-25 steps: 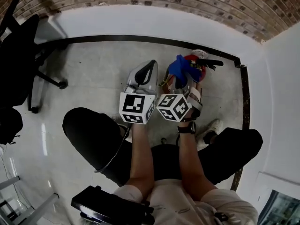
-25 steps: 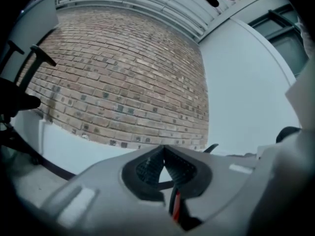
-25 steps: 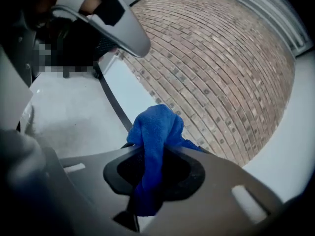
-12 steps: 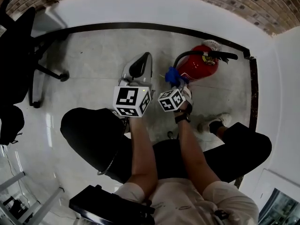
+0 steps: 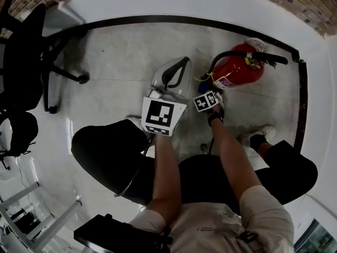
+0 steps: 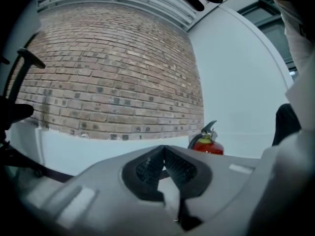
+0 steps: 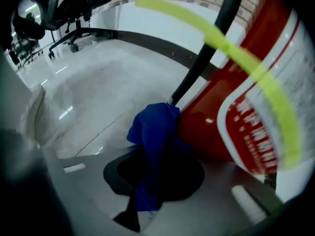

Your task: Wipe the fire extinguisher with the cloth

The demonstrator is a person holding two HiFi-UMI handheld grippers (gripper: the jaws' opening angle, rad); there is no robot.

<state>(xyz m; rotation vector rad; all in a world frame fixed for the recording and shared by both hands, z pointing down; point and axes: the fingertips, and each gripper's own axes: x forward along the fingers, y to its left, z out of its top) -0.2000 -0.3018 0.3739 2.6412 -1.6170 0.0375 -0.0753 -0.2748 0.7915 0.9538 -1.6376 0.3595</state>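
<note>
The floor is pale grey and shiny, with thin lines between its big tiles. A black office chair on wheels stands far off on the left. Near it, still on the left, sits a black bag. A black strip runs along the far edge of the floor. Behind the strip the wall is white low down, and higher up it is a brick wall of brown bricks. Near on the left stands a white metal frame. A light shoe rests on the floor at the right.
</note>
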